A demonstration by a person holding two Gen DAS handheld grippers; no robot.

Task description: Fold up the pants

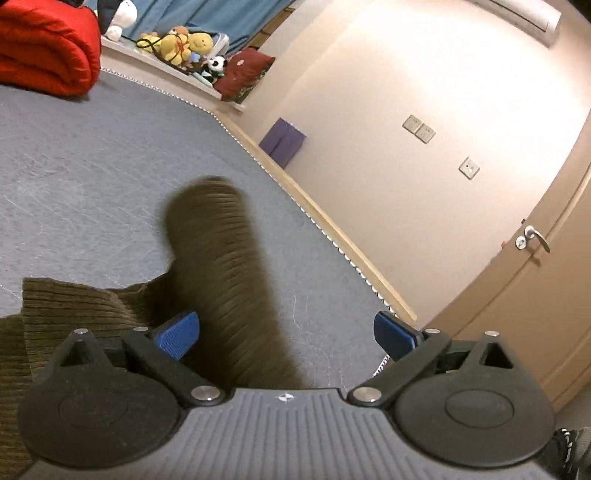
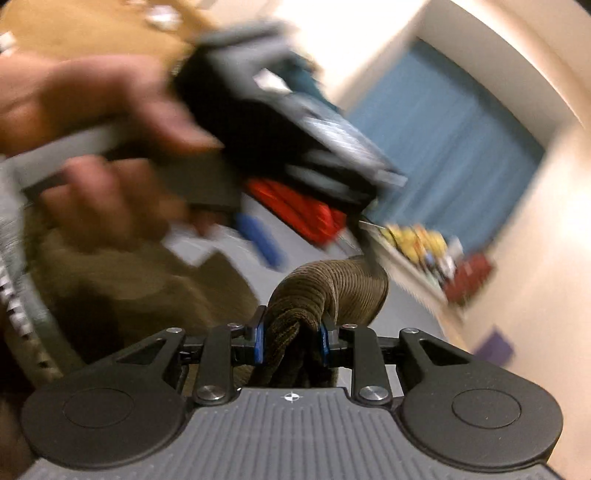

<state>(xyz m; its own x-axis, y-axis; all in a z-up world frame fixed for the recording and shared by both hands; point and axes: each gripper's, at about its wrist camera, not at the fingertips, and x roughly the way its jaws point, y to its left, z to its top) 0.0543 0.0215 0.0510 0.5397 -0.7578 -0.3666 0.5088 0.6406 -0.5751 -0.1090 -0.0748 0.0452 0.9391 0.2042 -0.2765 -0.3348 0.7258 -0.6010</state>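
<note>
Brown ribbed corduroy fills the middle of both views: the pants [image 1: 221, 280] lie partly on the grey bed cover [image 1: 92, 166], with one blurred leg stretching forward between the fingers of our left gripper [image 1: 286, 334]. That gripper's jaws stand wide apart; the blue left pad [image 1: 177, 338] sits just beside the cloth, and we cannot tell whether it touches, while the other pad is well clear, so nothing is pinched there.

Our right gripper [image 2: 291, 341] is clenched on a bunched fold of the same pants [image 2: 332, 288], its blue pads [image 2: 259, 343] pressing the fabric from both sides, and a rounded hump of corduroy rises just beyond the fingertips.

From the right wrist view, heavily smeared, we see a hand [image 2: 92, 147] gripping what seems to be the other gripper's handle, above more brown cloth.

Farther off on the bed cover rests a rolled red blanket [image 1: 48, 48]. Along a ledge near blue curtains [image 1: 221, 18] sit yellow plush toys [image 1: 181, 44], a small panda toy [image 1: 216, 66] and a dark red cushion [image 1: 243, 74]. A purple box [image 1: 282, 142] stands by the cream wall [image 1: 406, 92], near a tan door [image 1: 517, 314] with a silver lever handle [image 1: 533, 238].
</note>
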